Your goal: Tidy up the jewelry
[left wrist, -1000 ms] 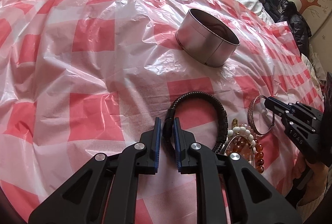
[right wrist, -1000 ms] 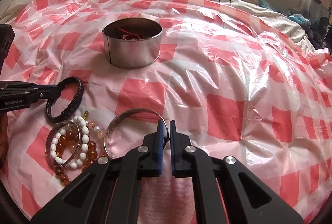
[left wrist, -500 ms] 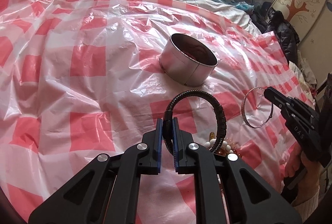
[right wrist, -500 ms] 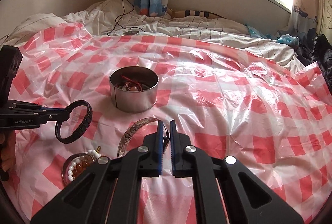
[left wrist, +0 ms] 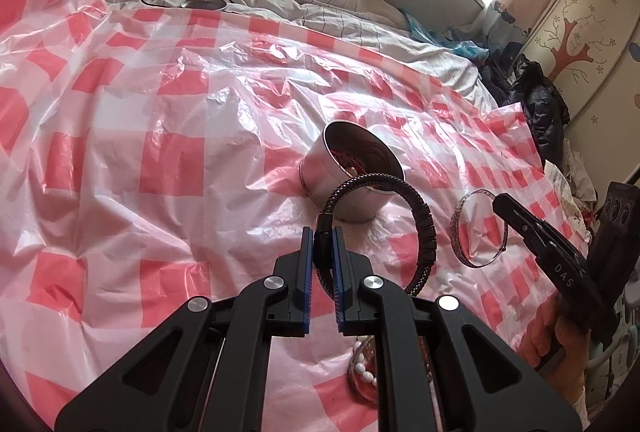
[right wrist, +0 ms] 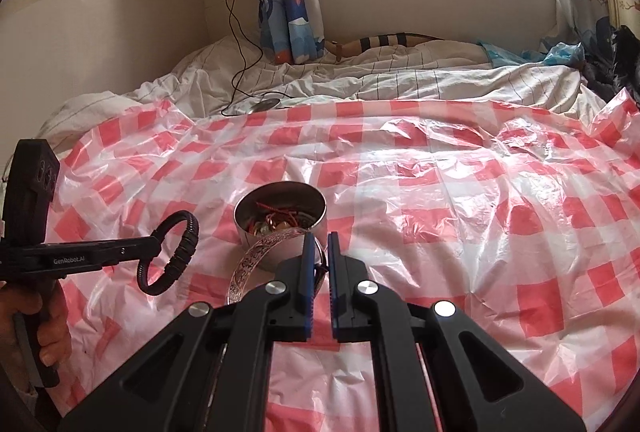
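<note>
Both pieces lifted clear of the sheet, carried toward the round metal tin point(left wrist: 352, 183). Left gripper point(left wrist: 320, 252) clenched on the black braided bracelet point(left wrist: 420, 224) at its clasp end, loop standing out ahead of the fingers and overlapping the tin's near rim in the left view. Right gripper point(right wrist: 319, 252) pinching the thin silver bangle point(right wrist: 256, 256) by one edge, the hoop hanging out to the left just in front of the tin. Risk first: a hard, narrow metal band held on so little — likely to swivel or slip from the pads if tilted or bumped, dropping onto the checked plastic sheet point(left wrist: 160, 159) short of the tin. Two loops closing on one small opening, so a clash between them or a catch on the rim could tip the light tin, resting as it does on crinkled plastic over soft bedding. Tin already holding red cord and small trinkets; little spare room for a stiff hoop to lie flat. Bracelet cord-like, ribbed, matte, springy enough to hold its curve. Bangle rigid, engraved, shiny. Tin smooth, straight-walled, reflective. Sheet glossy, wrinkled, slippery. White bead strand point(left wrist: 366, 376) left on the sheet under the left gripper.
</note>
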`<action>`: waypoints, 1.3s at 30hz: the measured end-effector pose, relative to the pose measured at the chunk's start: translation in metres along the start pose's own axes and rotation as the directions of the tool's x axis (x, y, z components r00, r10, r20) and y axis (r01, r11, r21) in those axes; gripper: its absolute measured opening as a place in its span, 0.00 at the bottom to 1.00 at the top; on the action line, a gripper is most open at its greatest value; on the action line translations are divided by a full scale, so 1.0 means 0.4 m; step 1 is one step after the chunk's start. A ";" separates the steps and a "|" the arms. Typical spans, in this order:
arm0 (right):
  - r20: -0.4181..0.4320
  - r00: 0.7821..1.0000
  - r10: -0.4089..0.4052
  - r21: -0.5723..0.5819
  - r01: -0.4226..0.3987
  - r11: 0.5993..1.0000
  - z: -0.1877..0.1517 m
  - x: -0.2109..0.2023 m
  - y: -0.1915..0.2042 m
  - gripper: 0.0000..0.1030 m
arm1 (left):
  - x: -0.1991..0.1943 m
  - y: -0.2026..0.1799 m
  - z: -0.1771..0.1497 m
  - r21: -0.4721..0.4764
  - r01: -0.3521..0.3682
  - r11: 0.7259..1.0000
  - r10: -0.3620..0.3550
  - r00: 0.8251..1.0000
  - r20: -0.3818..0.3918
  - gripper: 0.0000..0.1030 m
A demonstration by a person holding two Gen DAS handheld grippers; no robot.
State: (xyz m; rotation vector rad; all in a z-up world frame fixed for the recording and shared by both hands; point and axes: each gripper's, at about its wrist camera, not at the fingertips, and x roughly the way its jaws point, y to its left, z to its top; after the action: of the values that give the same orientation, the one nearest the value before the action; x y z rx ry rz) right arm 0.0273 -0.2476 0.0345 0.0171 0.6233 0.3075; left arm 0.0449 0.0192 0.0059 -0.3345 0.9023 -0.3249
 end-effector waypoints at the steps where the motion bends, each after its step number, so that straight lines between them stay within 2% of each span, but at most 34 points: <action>1: 0.006 1.000 0.002 0.006 -0.002 1.000 0.014 0.007 -0.002 0.07 | 0.005 -0.003 0.015 -0.001 -0.004 1.000 0.004 1.000 0.003 0.08; 6: 0.034 0.999 0.020 0.049 -0.022 0.999 0.083 0.051 -0.027 0.07 | 0.071 -0.056 0.109 0.059 -0.049 0.997 0.050 0.999 -0.018 0.08; 12: 0.037 0.999 0.008 0.096 -0.012 0.995 0.086 0.074 -0.068 0.07 | 0.185 -0.110 0.172 0.161 -0.127 0.979 0.140 0.988 -0.073 0.08; 18: 0.038 0.999 0.004 0.135 -0.009 0.991 0.084 0.080 -0.098 0.07 | 0.269 -0.147 0.188 0.262 -0.214 0.941 0.248 0.963 -0.104 0.08; 19: 0.039 0.999 0.005 0.138 -0.011 0.990 0.084 0.081 -0.099 0.03 | 0.284 -0.147 0.189 0.276 -0.223 0.935 0.262 0.958 -0.114 0.08; 23: 0.042 0.999 0.006 0.142 -0.012 0.990 0.084 0.084 -0.102 0.03 | 0.318 -0.161 0.175 0.350 -0.241 0.905 0.306 0.941 -0.145 0.09; 25: 0.030 1.000 0.007 0.141 -0.011 0.990 0.083 0.087 -0.105 0.03 | 0.298 -0.157 0.173 0.334 -0.242 0.911 0.299 0.945 -0.131 0.09; 29: -0.036 0.999 0.011 0.168 -0.005 0.986 0.081 0.098 -0.137 0.03 | 0.205 -0.132 0.158 0.275 -0.224 0.935 0.254 0.964 -0.079 0.10; 34: -0.214 0.975 0.062 0.213 -0.015 0.977 0.026 0.171 -0.167 0.03 | 0.090 -0.061 0.094 0.175 -0.172 0.969 0.184 0.982 -0.052 0.20; 36: -0.252 0.966 0.064 0.190 -0.015 0.982 0.009 0.201 -0.145 0.03 | 0.056 -0.024 0.060 0.106 -0.148 0.983 0.154 0.987 -0.049 0.26; 39: -0.301 0.953 0.040 0.144 0.004 0.990 -0.015 0.248 -0.110 0.05 | 0.034 0.004 0.012 0.049 -0.123 0.991 0.126 0.991 -0.049 0.29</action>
State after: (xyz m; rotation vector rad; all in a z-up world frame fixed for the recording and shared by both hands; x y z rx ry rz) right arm 0.1122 -0.2614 -0.0319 0.1153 0.9510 0.2849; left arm 0.0571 0.0159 -0.0016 -0.2272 0.9604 -0.2395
